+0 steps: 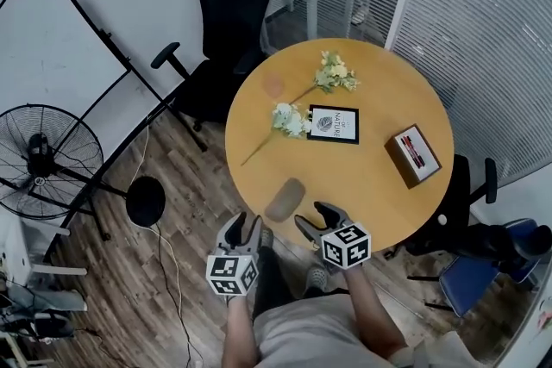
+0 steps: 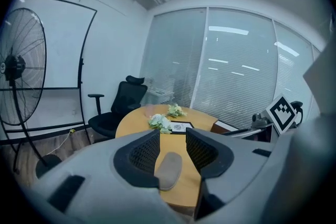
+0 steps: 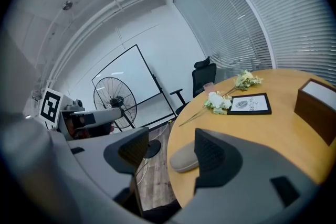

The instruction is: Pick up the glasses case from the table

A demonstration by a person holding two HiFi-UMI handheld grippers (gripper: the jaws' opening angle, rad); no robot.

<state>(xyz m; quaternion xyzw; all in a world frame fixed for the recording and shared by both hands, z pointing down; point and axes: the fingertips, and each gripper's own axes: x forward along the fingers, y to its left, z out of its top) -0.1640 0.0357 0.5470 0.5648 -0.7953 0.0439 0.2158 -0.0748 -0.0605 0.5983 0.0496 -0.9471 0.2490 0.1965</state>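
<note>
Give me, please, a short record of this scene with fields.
case: lies flat by the table's near edge, not gripped
left gripper: open, empty, just short of case
right gripper: open, empty, beside case
table: round, wooden
also on table: flowers, framed card, box

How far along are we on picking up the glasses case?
Nothing done yet: the glasses case lies flat on the table near its close edge. In hand: the left claw and right claw hover at that edge, both open, the left aimed at the case, neither touching it. Remaining: close on it and lift.
</note>
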